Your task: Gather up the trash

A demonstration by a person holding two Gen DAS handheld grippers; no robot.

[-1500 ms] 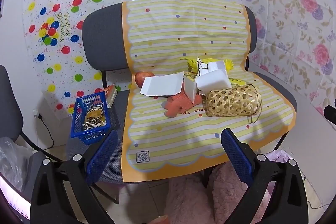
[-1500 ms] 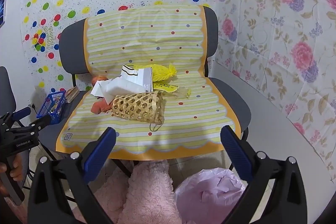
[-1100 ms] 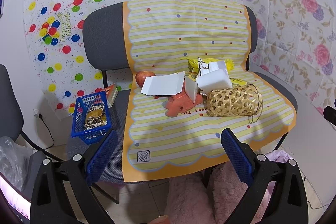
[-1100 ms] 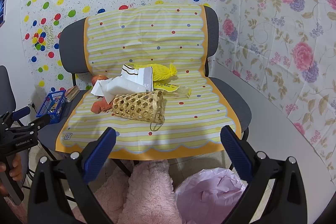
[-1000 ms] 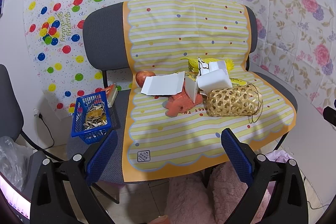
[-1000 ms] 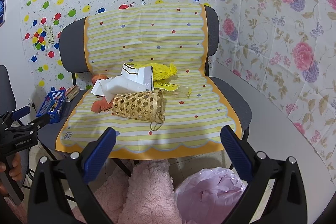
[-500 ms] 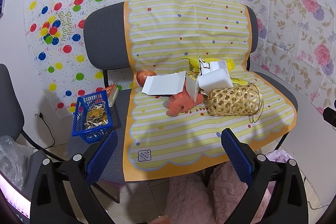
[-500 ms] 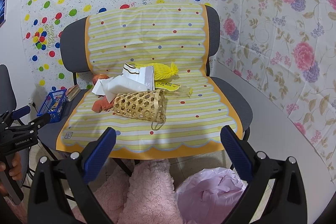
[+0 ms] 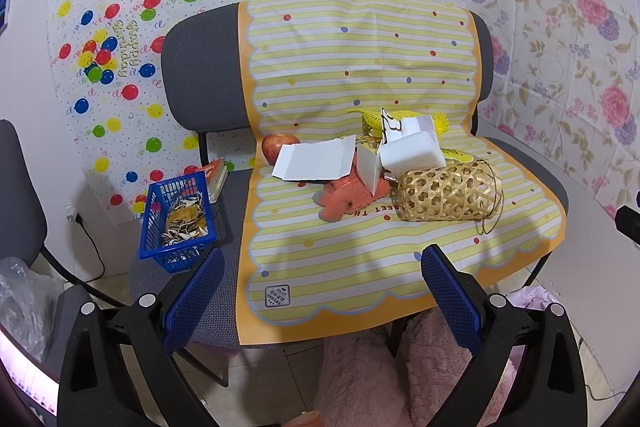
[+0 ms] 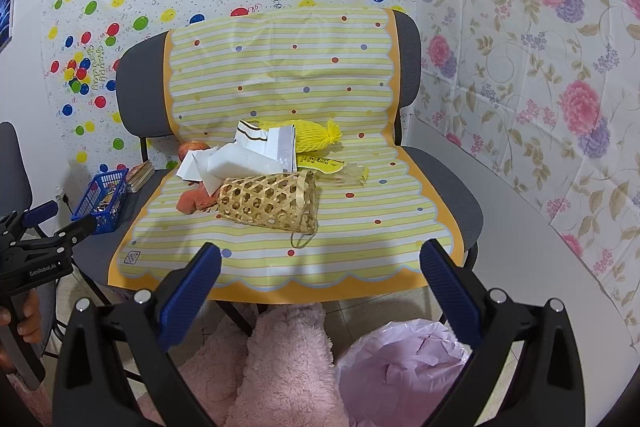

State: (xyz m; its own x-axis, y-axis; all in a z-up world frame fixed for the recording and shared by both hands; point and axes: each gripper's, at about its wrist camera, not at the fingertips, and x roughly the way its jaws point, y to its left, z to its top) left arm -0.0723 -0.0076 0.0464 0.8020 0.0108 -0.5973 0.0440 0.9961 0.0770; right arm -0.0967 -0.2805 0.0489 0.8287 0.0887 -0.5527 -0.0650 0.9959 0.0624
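Observation:
A pile of trash lies on a chair covered with a yellow striped sheet (image 9: 360,251): white paper pieces (image 9: 316,163), a white foam block (image 9: 412,157), an orange scrap (image 9: 344,197), yellow net bag (image 10: 316,139) and a yellow wrapper (image 10: 320,163). A woven bamboo basket (image 9: 446,193) lies on its side beside them, also in the right wrist view (image 10: 268,201). My left gripper (image 9: 320,267) is open and empty, in front of the chair's edge. My right gripper (image 10: 320,263) is open and empty, also short of the chair. A pink bin bag (image 10: 404,367) sits on the floor below.
A blue plastic basket (image 9: 176,223) with scraps stands on the chair's left part, next to a red apple (image 9: 278,147). Pink fluffy cloth (image 10: 280,367) is at the bottom. Another chair (image 9: 18,187) stands at left. Papered walls rise behind and right.
Both grippers have crept slightly toward the chair. Nothing was grasped or moved.

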